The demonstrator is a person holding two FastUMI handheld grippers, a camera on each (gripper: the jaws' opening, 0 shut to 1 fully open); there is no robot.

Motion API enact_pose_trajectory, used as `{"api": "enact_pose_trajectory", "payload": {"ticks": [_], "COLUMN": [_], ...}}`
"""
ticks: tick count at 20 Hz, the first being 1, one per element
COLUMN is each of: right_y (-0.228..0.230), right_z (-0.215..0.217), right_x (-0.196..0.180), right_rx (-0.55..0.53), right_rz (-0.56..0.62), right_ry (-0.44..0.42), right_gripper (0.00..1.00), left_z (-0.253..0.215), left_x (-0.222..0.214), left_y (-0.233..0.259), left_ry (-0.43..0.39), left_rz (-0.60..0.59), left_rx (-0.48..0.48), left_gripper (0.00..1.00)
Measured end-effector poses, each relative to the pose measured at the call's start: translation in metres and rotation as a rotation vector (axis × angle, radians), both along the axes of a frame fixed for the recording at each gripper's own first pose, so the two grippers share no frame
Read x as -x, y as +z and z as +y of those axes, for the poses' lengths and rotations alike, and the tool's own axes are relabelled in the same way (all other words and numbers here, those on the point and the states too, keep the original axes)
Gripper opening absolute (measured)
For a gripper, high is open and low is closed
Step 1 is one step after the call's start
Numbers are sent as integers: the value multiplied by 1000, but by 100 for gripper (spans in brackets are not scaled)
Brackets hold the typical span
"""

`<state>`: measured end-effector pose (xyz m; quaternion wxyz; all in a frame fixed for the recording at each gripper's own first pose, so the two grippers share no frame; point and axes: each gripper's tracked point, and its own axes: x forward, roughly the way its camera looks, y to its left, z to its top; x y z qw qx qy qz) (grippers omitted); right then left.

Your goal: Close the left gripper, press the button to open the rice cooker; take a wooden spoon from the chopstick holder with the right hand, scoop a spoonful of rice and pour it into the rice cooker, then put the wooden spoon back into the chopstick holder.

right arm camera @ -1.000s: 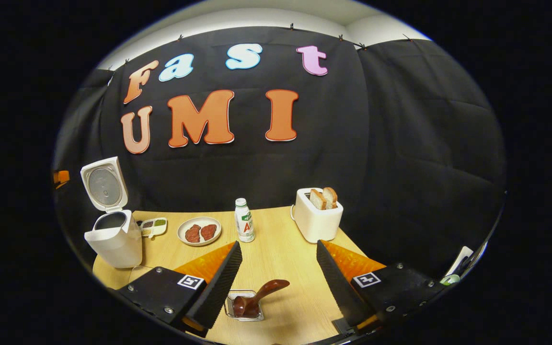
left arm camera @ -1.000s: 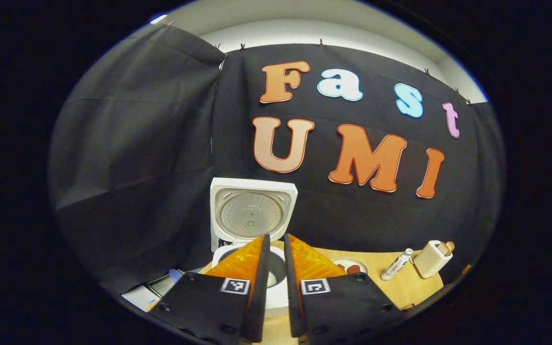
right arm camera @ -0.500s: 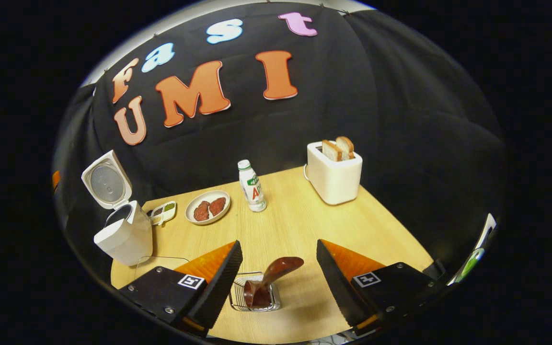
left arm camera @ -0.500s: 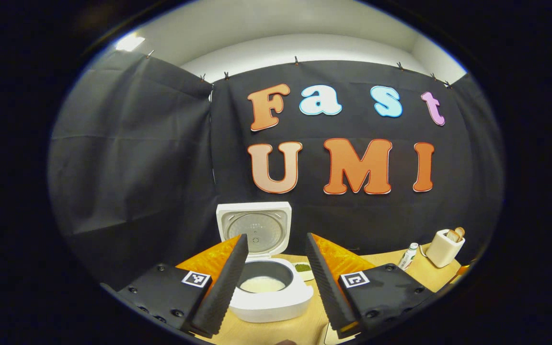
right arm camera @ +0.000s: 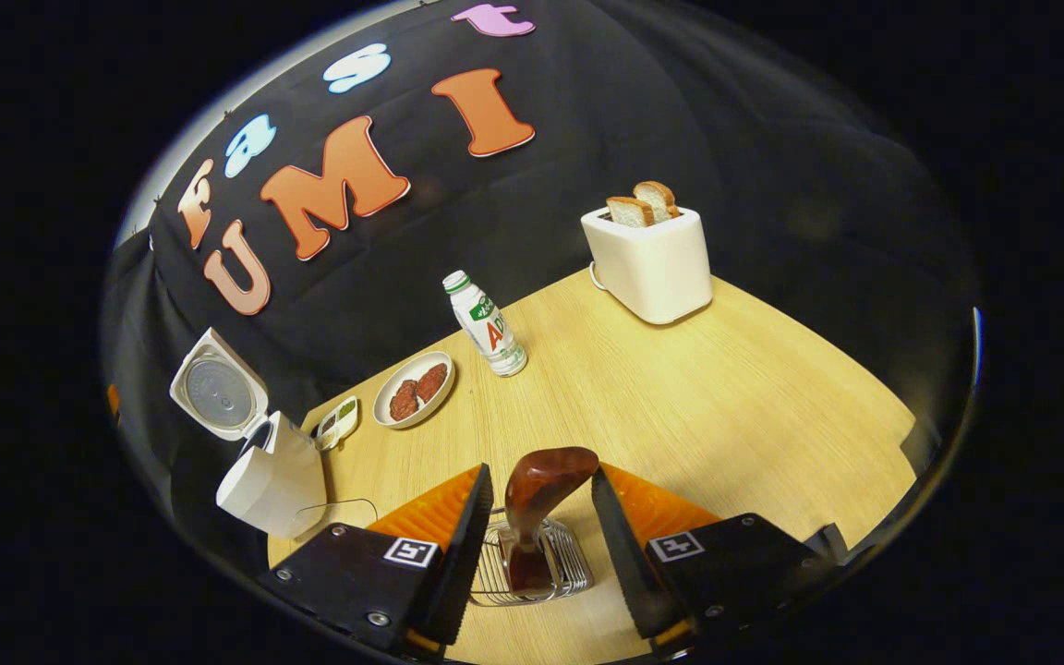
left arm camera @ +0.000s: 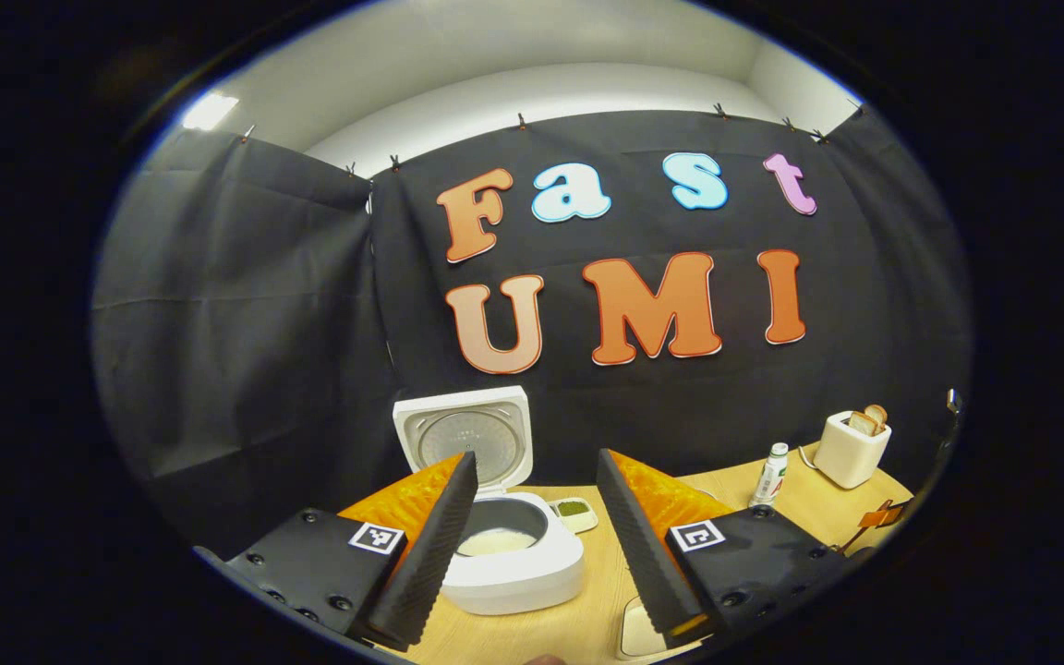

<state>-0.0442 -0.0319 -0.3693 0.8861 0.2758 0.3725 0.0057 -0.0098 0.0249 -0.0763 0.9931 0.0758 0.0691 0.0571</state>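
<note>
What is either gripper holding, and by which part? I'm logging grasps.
Nothing. The right gripper is open astride the dark wooden spoon's handle; the left gripper is open before the white rice cooker.

The left tool (left arm camera: 532, 485) has its fingers spread wide; the right tool (right arm camera: 537, 503) is parted, tilted downward.

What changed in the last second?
The left gripper opened and backed off the rice cooker. The right gripper moved down over the wooden spoon, whose handle now sits between its narrowed fingers, not yet gripped. The cooker lid stayed up; the spoon stayed in its holder.
</note>
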Motion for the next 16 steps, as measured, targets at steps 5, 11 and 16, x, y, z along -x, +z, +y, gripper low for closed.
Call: {"api": "enact_pose_trajectory", "payload": {"ticks": [5,11,16], "right_y": [-15,-21,-20], "right_z": [7,14,14], "right_x": [-1,-9,-11], "right_rx": [-40,-67,-45], "right_rz": [8,-2,44], "right_ry": [-31,-75,-109], "right_gripper": [41,24,18], "left_z": [-11,-24,-29], "left_x": [-6,-6,-7], "left_y": [5,4,3], "left_ry": [-31,-77,-110], "left_rz": [2,9,13], "left_rx": [-15,-56,-41], "left_gripper": [89,93,89]}}
